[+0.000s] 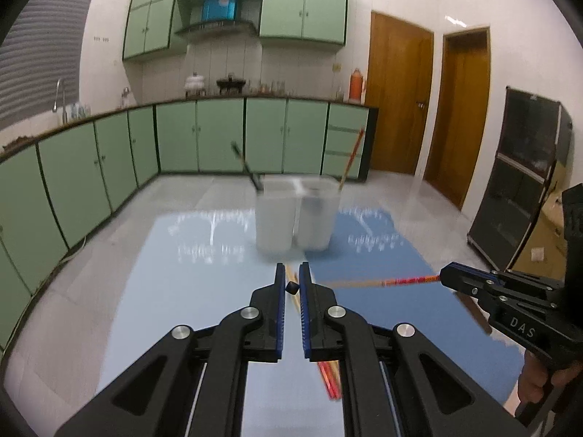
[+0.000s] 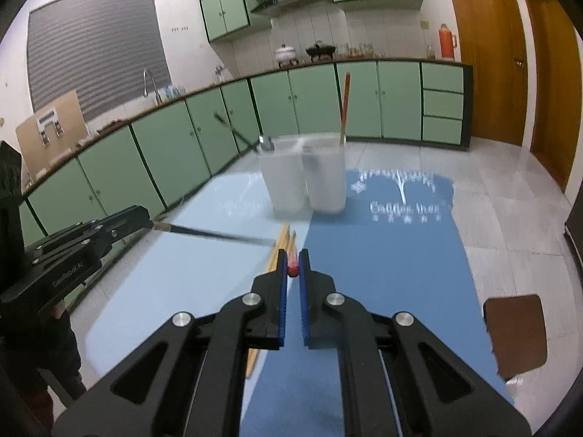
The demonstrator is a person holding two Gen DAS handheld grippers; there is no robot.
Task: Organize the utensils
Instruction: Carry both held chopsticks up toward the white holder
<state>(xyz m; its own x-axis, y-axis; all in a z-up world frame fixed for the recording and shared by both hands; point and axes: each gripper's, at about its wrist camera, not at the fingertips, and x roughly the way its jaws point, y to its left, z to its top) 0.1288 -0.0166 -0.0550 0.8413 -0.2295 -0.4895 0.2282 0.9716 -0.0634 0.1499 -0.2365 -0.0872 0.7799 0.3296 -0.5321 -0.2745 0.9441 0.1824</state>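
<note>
A frosted two-compartment holder (image 1: 294,215) stands mid-table; it also shows in the right wrist view (image 2: 304,174). A dark chopstick (image 1: 247,166) leans in its left cup and a red chopstick (image 1: 351,158) in its right cup. My left gripper (image 1: 292,287) is shut on the end of a dark chopstick (image 2: 215,233), held level above the table. My right gripper (image 2: 293,270) is shut on the end of a red chopstick (image 1: 386,283), also held level. Loose wooden chopsticks (image 2: 282,242) lie on the mat between the grippers and the holder.
The table carries a light blue mat (image 1: 189,276) on the left and a darker blue mat (image 2: 393,255) on the right. A brown chair seat (image 2: 515,331) sits by the table's right edge. Green kitchen cabinets (image 1: 218,134) line the far wall.
</note>
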